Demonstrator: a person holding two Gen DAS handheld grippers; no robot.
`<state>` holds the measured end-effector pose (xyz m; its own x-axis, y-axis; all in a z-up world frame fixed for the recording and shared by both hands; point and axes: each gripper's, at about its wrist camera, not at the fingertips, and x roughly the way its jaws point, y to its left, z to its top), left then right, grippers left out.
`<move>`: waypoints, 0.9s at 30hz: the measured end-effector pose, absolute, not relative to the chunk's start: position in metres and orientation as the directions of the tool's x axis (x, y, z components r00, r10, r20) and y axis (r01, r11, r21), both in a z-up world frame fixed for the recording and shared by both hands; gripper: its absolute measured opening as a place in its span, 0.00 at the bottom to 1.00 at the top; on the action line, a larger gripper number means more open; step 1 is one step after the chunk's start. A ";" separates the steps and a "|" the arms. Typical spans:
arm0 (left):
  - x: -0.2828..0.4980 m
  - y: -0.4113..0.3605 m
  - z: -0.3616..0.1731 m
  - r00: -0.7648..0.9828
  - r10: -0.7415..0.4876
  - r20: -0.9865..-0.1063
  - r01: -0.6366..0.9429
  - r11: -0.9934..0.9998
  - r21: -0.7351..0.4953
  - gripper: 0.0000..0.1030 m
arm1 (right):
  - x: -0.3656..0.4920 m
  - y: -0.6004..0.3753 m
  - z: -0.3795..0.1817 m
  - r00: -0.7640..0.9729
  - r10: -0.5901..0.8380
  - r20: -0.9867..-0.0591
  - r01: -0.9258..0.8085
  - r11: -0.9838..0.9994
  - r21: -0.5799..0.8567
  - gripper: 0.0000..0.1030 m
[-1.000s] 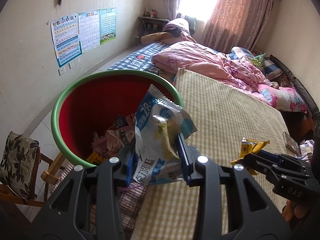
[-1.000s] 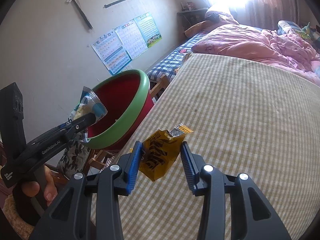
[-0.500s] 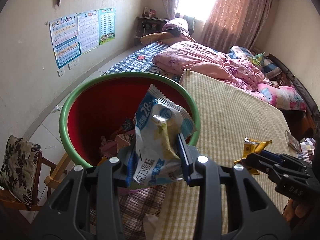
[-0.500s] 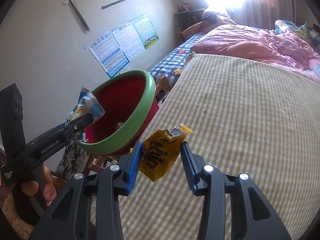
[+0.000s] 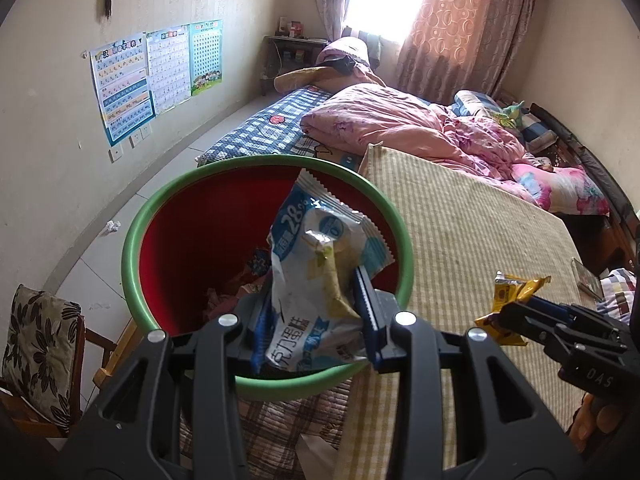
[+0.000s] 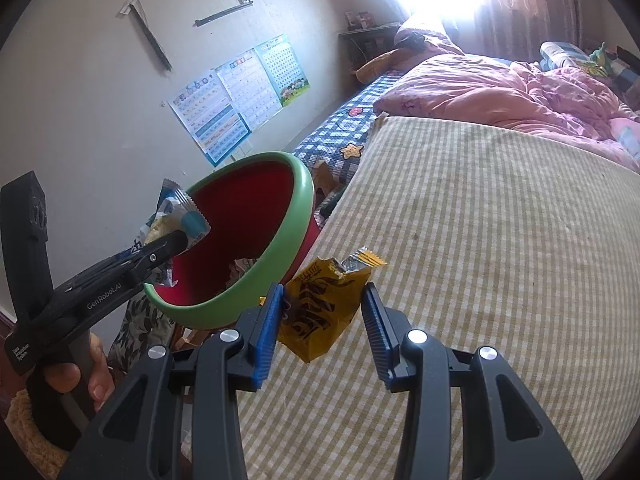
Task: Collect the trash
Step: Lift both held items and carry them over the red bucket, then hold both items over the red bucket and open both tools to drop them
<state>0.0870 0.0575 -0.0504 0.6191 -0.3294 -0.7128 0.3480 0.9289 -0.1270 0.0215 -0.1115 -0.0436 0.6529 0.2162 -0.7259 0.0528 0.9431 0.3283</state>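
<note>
left claw (image 5: 316,312) pinches blue wrapper (image 5: 320,280) above red basin (image 5: 192,236); right claw (image 6: 320,320) pinches yellow wrapper (image 6: 320,312).

The blue-and-white wrapper (image 5: 320,276) carries a large "28" at its 11 o'clock corner and large Chinese characters, cut off by the edge, along its 6 o'clock edge. The right gripper (image 5: 516,320) bears "DAS" in pale letters on its black body at 4 o'clock in the left wrist view. In the right wrist view the left gripper (image 6: 176,240) reads "GenRobot.AI" along its finger, with a small label, apparently "Data Acquisition System", at 8 o'clock. The yellow wrapper (image 6: 324,312) has bold black lettering, illegible. The wall posters (image 5: 156,76) hold charts too small to read.
</note>
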 end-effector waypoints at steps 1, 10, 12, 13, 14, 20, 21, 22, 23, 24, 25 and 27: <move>0.087 0.058 -0.051 0.619 -0.328 -0.714 0.346 0.930 -0.128 0.34 | 0.024 -0.110 -0.043 0.654 0.217 -0.725 0.050 0.944 0.327 0.39; 0.098 0.067 -0.052 0.623 -0.314 -0.716 0.324 0.937 -0.129 0.34 | 0.043 -0.101 -0.034 0.671 0.224 -0.706 0.019 0.948 0.319 0.39; 0.100 0.069 -0.053 0.624 -0.311 -0.717 0.320 0.939 -0.129 0.34 | 0.048 -0.099 -0.031 0.676 0.227 -0.701 0.012 0.948 0.319 0.39; 0.102 0.069 -0.053 0.624 -0.310 -0.717 0.319 0.939 -0.128 0.34 | 0.050 -0.097 -0.030 0.679 0.229 -0.698 0.008 0.948 0.319 0.39; 0.103 0.070 -0.053 0.625 -0.309 -0.717 0.318 0.939 -0.128 0.34 | 0.052 -0.096 -0.030 0.680 0.231 -0.696 0.005 0.948 0.319 0.39; 0.112 0.076 -0.054 0.624 -0.303 -0.721 0.310 0.942 -0.128 0.34 | 0.068 -0.086 -0.025 0.685 0.246 -0.686 -0.023 0.948 0.317 0.40; 0.113 0.077 -0.055 0.623 -0.302 -0.722 0.308 0.943 -0.129 0.34 | 0.069 -0.085 -0.025 0.685 0.248 -0.685 -0.027 0.948 0.316 0.40; 0.114 0.078 -0.055 0.622 -0.301 -0.723 0.306 0.943 -0.129 0.34 | 0.071 -0.083 -0.025 0.685 0.250 -0.684 -0.031 0.948 0.316 0.40; 0.115 0.079 -0.056 0.621 -0.299 -0.725 0.304 0.944 -0.130 0.34 | 0.074 -0.081 -0.025 0.684 0.254 -0.684 -0.037 0.948 0.315 0.40; 0.116 0.080 -0.057 0.620 -0.299 -0.726 0.302 0.944 -0.130 0.34 | 0.076 -0.080 -0.025 0.683 0.256 -0.684 -0.040 0.948 0.315 0.40; 0.117 0.080 -0.057 0.619 -0.298 -0.727 0.301 0.945 -0.131 0.34 | 0.078 -0.078 -0.025 0.682 0.258 -0.684 -0.043 0.948 0.315 0.40; 0.120 0.081 -0.057 0.618 -0.297 -0.728 0.299 0.945 -0.132 0.34 | 0.082 -0.075 -0.025 0.681 0.263 -0.683 -0.049 0.948 0.316 0.40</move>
